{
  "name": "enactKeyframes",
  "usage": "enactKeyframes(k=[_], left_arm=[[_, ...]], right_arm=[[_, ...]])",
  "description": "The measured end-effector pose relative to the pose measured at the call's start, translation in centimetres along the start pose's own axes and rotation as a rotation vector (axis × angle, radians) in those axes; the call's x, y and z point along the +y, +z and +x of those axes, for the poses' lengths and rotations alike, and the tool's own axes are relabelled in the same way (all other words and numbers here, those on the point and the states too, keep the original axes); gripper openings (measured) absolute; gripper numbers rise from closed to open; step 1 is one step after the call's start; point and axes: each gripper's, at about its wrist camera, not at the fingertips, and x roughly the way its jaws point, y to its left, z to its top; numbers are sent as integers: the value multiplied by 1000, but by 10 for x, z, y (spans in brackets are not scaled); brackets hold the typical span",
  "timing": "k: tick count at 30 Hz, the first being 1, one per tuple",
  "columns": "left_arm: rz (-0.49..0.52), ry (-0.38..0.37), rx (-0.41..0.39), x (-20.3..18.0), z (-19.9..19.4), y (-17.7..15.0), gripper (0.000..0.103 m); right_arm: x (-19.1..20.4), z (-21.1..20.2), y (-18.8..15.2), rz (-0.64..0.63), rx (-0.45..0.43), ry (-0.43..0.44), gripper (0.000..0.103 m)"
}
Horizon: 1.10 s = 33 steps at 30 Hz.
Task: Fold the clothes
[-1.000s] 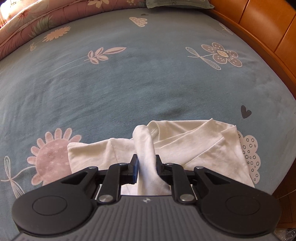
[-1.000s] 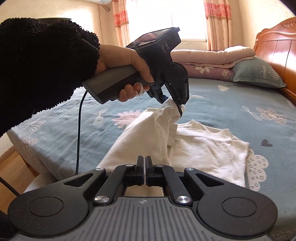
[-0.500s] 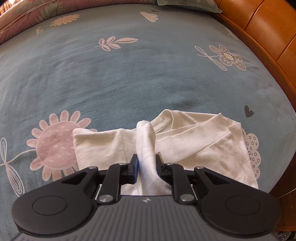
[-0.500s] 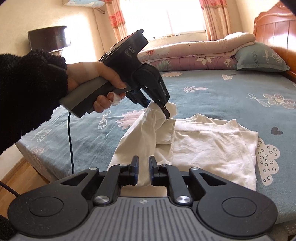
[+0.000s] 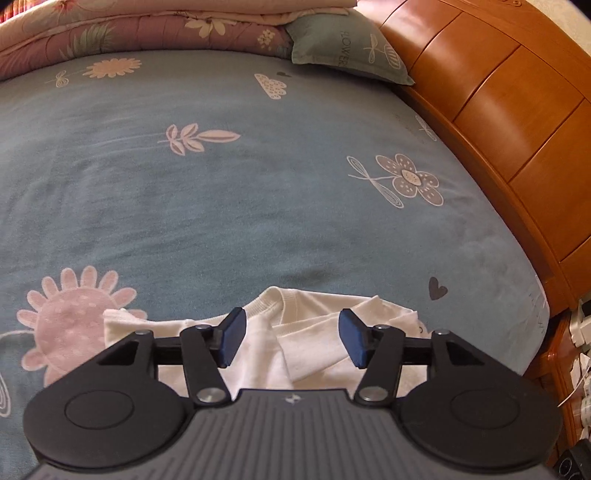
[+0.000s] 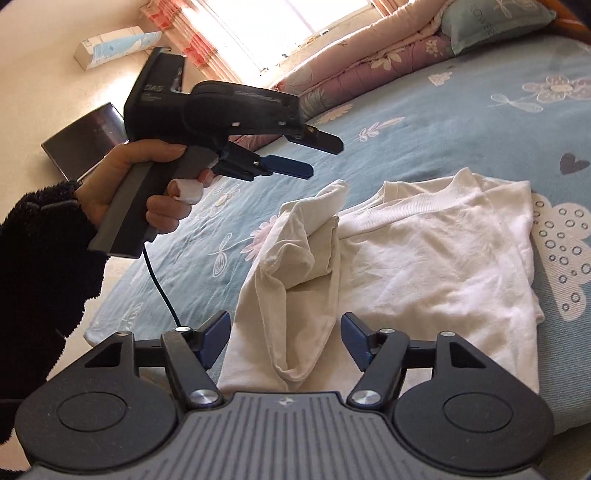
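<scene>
Only the right wrist view shows the person's hand [image 6: 147,192] in a black fleece sleeve [image 6: 40,266], holding the left gripper [image 6: 325,157] above the white shirt [image 6: 424,254] on the blue bed [image 5: 221,206]. Its jaws have just been opening, released and empty. The right gripper [image 6: 286,341] likewise has just been opening, its pads either side of a raised fold without pressing it. The left view alone shows the wooden headboard [image 5: 517,122].

Cream-white shirt [image 6: 424,254], plain. Bed sheet [image 5: 229,206] dusty blue, pink flowers, white clouds, dark hearts. Quilt [image 5: 122,33] at 12 o'clock mauve floral. Headboard [image 5: 517,122] orange-brown wood. Sleeve [image 6: 40,254] black fleece.
</scene>
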Motion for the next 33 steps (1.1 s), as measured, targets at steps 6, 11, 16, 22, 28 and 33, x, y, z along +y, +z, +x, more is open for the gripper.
enactKeyframes(k=[6,11,16,22,28,33], left_arm=[[102,75,-55,22,-31,-29,66],[17,-8,-87,51,-55,-75,67],[-27,-11,-34,67,-41,-113,67],[-2,51,30,61,-6,-112,68],[-13,74,31,60,-3,-101,70],[-134,97,-43,87,-30,-115,70]], right_arm=[[-34,33,30,163,61,132,86],[-65,77,54,306,120,202,88],[-74,108,72,368,167,224,88],[-69,108,71,364,202,231,89],[-63,112,70,370,219,200,92],[-50,129,78,328,295,133,97]])
